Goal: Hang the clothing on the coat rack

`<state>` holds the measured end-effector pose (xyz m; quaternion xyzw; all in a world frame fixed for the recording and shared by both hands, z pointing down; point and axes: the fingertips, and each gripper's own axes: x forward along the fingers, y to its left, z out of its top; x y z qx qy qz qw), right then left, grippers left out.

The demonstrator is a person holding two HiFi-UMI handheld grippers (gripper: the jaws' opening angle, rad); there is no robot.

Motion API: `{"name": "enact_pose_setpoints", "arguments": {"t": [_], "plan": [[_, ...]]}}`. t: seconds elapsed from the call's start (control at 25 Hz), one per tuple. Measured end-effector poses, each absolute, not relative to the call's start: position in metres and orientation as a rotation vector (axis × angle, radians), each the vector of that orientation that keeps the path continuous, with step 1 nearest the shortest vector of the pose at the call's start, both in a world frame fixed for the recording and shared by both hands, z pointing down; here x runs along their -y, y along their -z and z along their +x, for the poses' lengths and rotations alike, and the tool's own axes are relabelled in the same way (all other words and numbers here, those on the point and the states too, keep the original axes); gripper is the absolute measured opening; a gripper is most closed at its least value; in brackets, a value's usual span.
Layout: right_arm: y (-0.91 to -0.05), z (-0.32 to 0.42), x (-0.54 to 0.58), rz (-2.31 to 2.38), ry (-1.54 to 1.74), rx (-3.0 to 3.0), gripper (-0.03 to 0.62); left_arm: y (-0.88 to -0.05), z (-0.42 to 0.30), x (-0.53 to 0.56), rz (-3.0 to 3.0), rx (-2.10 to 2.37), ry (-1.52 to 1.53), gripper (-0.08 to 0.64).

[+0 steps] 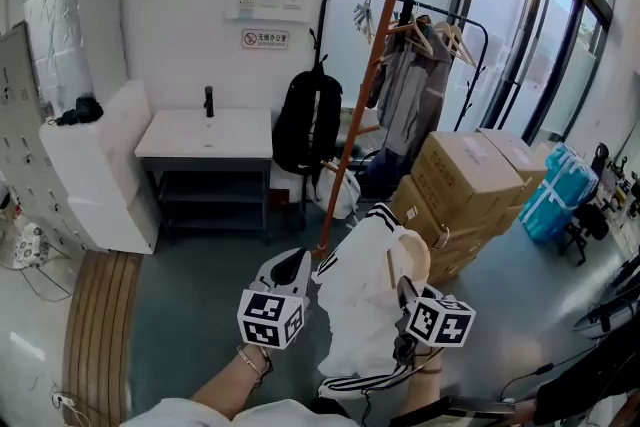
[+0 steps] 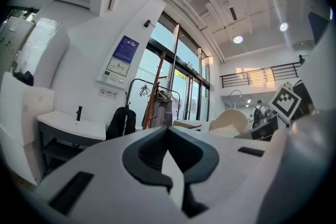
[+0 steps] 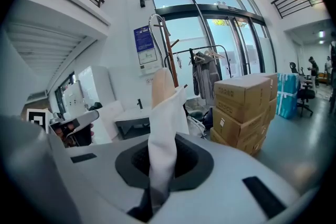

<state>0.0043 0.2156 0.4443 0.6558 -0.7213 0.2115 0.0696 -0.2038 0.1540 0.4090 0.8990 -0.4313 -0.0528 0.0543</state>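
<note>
A white garment [image 1: 365, 305] with black stripes hangs on a pale wooden hanger [image 1: 415, 250] between my two grippers, low in the head view. My right gripper [image 1: 405, 295] is shut on a fold of this cloth [image 3: 165, 118], and the hanger's end [image 3: 160, 84] rises just above its jaws [image 3: 163, 165]. My left gripper [image 1: 298, 260] sits at the garment's striped left edge. Its jaws [image 2: 168, 131] are shut with a thin pale strip of cloth between the pads. The brown wooden coat rack [image 1: 365, 85] stands a step ahead, pole [image 2: 157, 81] upright, also in the right gripper view [image 3: 173, 73].
Right of the rack are stacked cardboard boxes [image 1: 460, 185] and blue wrapped packs [image 1: 555, 190]. Behind it a black rail [image 1: 415, 65] carries hung clothes, with a black backpack [image 1: 305, 120] beside. A white sink table [image 1: 205, 135] stands left, and a wooden bench [image 1: 100, 325] runs along the near left.
</note>
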Motion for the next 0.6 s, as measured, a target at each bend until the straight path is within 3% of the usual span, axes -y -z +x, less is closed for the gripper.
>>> {"name": "enact_pose_setpoints", "arguments": {"t": [0.6], "plan": [[-0.441, 0.083, -0.115, 1.871, -0.59, 2.201, 0.032, -0.399, -0.121, -0.06, 2.701, 1.399, 0.196, 0.008]]}}
